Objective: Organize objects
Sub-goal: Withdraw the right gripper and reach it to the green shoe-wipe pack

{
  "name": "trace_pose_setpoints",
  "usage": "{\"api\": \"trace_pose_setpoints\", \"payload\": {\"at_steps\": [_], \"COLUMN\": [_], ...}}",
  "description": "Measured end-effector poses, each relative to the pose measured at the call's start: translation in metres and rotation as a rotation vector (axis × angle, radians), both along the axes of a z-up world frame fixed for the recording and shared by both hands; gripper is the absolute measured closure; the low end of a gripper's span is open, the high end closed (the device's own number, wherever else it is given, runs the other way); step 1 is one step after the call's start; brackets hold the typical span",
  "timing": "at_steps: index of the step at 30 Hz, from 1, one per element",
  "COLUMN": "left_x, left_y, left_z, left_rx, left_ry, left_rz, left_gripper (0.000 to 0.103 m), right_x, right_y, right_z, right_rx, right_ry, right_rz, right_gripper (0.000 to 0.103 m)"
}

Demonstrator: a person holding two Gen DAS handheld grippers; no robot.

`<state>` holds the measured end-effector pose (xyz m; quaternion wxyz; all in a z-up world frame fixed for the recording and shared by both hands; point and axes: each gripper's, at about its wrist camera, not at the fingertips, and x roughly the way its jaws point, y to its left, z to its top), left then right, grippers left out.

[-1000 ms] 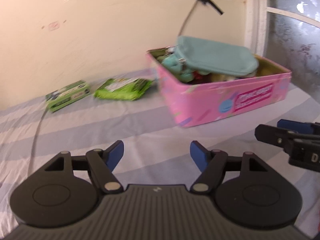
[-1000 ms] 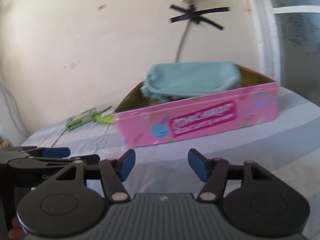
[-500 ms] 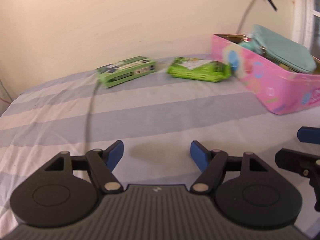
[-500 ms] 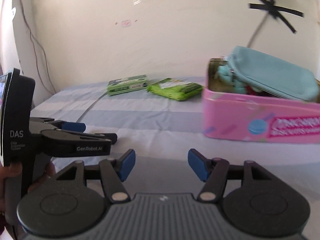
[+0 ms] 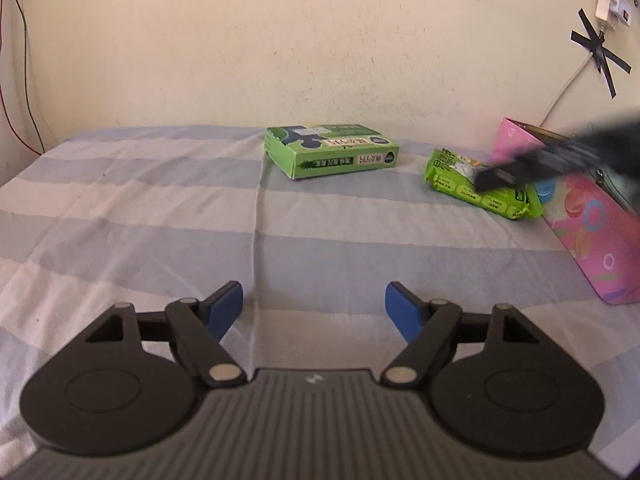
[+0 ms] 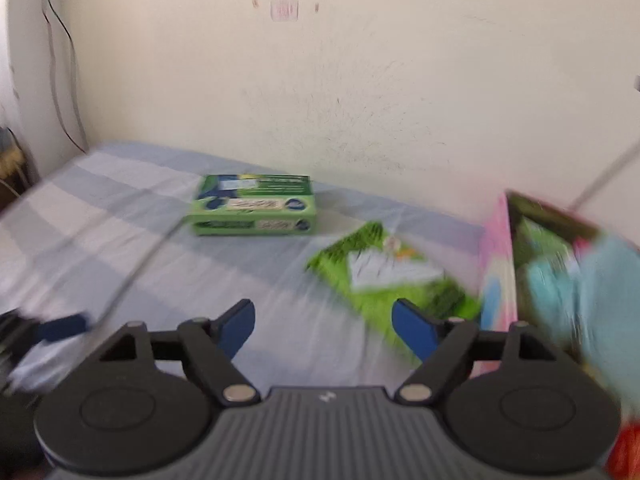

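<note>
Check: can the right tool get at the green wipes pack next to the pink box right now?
Probably yes. The right tool is open and empty, and the green wipes pack lies flat on the striped sheet just ahead of it with nothing between. The pink box sits close on its right side.

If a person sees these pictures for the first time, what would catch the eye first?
Probably the two bright green items on the striped sheet: a green carton near the wall and a green soft pack to its right. Next, the pink box at the right edge, beside the pack.
</note>
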<state>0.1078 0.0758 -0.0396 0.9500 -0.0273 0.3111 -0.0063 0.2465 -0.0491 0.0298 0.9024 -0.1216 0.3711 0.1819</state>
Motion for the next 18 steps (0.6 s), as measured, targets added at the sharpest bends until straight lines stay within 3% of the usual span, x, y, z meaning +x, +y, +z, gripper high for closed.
{"api": "trace_pose_setpoints", "payload": {"at_steps": [3,6,7,9,11,14,18], "left_x": [-0.001,0.001,0.002,0.004,0.007,0.009,0.009], "left_y": [0.000,0.002,0.003,0.008,0.013,0.022,0.034], "left_z": [-0.001,-0.001,0.000,0.002,0.004,0.007,0.012], "left_rx": [-0.004,0.001,-0.001,-0.022,-0.038,-0.067,-0.109], "left_ry": [0.009,0.017,0.019,0.023,0.023,0.022,0.011], "left_rz": [-0.009,-0.011,-0.009,-0.003,0.010,0.034,0.035], "left_gripper": [0.023,0.022,0.022,0.022,0.022,0.022,0.022], "right_x": [0.050,0.082,0.088,0.098,0.099,0.087,0.022], "right_y": [0.012,0.017,0.018,0.019,0.014,0.011,0.023], "right_z": [-0.016,-0.028,-0.030,-0.038,-0.041,-0.038,-0.033], "right_rx": [-0.081,-0.181,-0.202,-0.228,-0.184,-0.148,-0.148], "right_ry": [0.146,0.160,0.158,0.195,0.220,0.231,0.203], "right_rz": [0.030,-0.027,-0.028,0.001,-0.004,0.026,0.214], "right_gripper": [0.013,0.009,0.001,0.000,0.001,0.015,0.017]}}
